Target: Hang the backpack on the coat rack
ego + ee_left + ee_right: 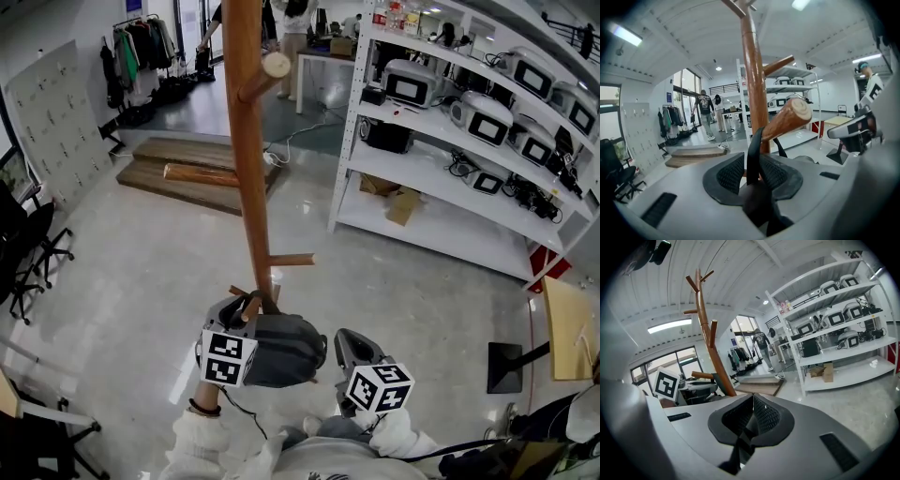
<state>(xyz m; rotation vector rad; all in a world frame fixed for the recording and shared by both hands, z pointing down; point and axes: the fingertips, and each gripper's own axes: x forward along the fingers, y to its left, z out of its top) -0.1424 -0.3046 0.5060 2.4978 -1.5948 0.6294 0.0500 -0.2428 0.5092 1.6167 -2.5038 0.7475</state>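
The wooden coat rack [246, 141] rises in front of me, its pole also showing in the left gripper view [754, 79] and the right gripper view [710, 350]. A grey backpack [286, 349] hangs against the pole low down. Its black top strap [753, 154] is looped over a short peg [787, 118]. My left gripper [247, 313] [757, 164] sits at that peg, jaws apart with the strap running between them. My right gripper [345, 341] [752, 401] is at the backpack's right side, its jaws closed together on a dark backpack strap [736, 451].
A white shelving rack [450, 178] with devices stands to the right. Wooden planks [197, 173] lie on the floor behind the rack. Office chairs [28, 244] are at the left, a black stand base [506, 367] at the right. People stand far back.
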